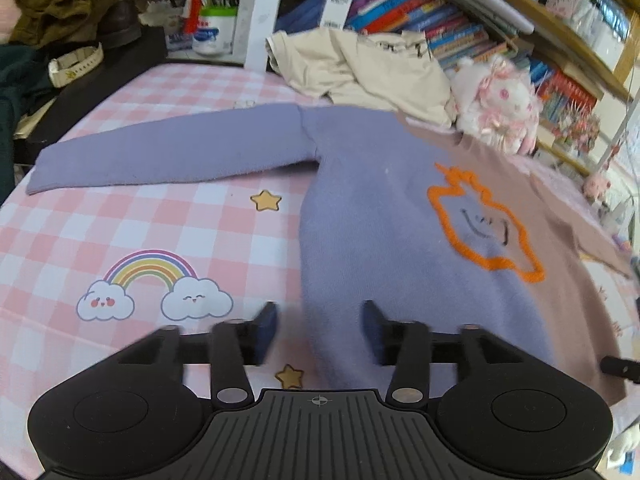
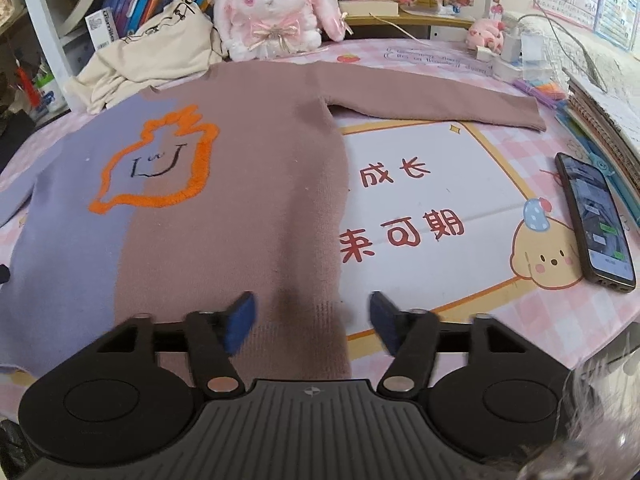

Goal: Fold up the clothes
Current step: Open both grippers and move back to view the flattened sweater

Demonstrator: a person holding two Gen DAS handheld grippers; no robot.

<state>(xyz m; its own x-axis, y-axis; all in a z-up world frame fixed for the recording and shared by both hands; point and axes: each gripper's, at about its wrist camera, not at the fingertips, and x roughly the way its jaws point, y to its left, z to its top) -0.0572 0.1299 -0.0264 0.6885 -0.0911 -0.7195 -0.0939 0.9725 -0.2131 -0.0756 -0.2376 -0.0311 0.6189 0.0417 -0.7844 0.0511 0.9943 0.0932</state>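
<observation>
A two-tone sweater, lilac on one half and dusty pink on the other, lies flat and face up on the pink checked table cover. An orange outlined shape with a smiling face sits on its chest. Both sleeves are spread out sideways: the lilac sleeve and the pink sleeve. My left gripper hovers open over the lilac hem corner. My right gripper hovers open over the pink hem corner. The pads of both stand apart from the fabric below.
A cream garment is heaped behind the collar beside a white and pink plush rabbit. A phone and stacked notebooks lie at the right. Books fill the shelves behind. A watch rests at the left.
</observation>
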